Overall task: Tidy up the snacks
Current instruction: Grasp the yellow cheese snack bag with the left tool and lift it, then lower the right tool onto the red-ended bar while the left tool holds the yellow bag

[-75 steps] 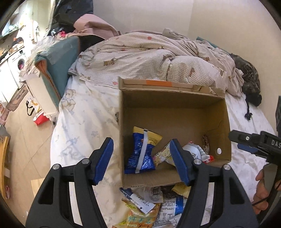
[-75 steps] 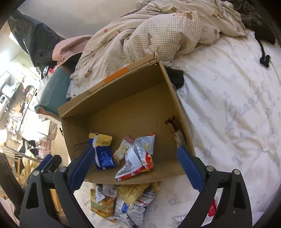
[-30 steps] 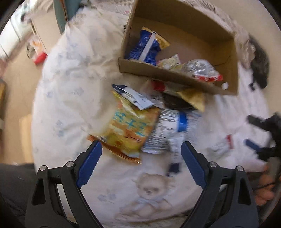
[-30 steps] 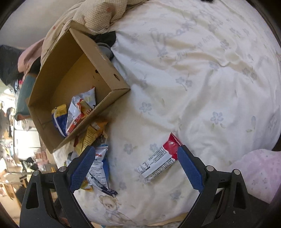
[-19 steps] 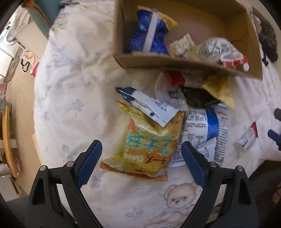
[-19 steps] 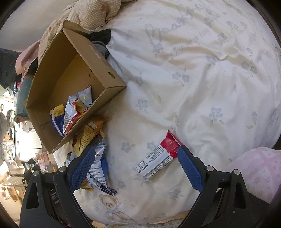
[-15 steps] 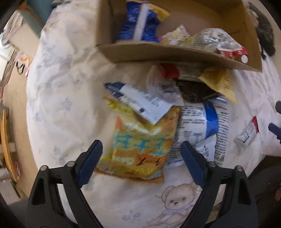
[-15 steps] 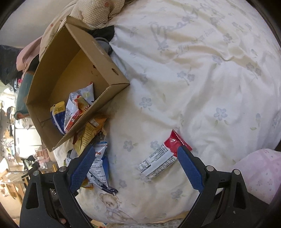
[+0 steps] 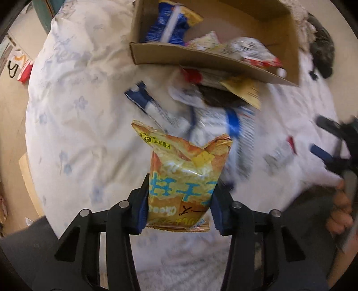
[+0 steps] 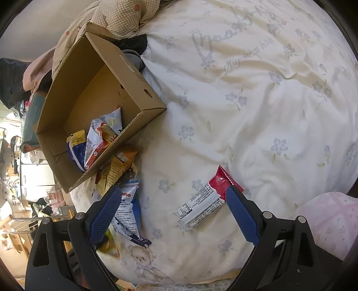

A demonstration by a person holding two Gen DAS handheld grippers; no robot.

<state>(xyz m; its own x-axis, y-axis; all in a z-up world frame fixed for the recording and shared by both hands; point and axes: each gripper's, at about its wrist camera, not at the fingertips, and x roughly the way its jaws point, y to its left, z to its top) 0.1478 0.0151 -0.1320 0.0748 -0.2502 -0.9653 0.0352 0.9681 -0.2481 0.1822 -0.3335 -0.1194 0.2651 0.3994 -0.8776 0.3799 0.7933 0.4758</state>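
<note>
A yellow-orange chip bag [image 9: 183, 161] stands up off the bed sheet between the blue pads of my left gripper [image 9: 182, 187]. The jaws are closing and the pads press on its lower half. Beyond it lie several loose snack packets [image 9: 223, 125] in front of an open cardboard box [image 9: 201, 57] that holds a blue bag and a silver-red one. My right gripper [image 10: 173, 192] hangs open over the sheet. A red-and-white snack bar [image 10: 205, 201] lies between its fingers, close to the right pad. The box [image 10: 138, 76] sits up and to the left of it.
A checked quilt [image 10: 120, 15] is bunched behind the box. A pink cloth [image 10: 331, 219] lies at the bed's lower right. The bed drops to the floor [image 9: 13, 100] on the left. A hand [image 9: 337, 212] holds the right gripper at the right edge.
The left gripper's jaws have come together on the chip bag and raised it off the pile. The right gripper has stayed open over the snack bar.
</note>
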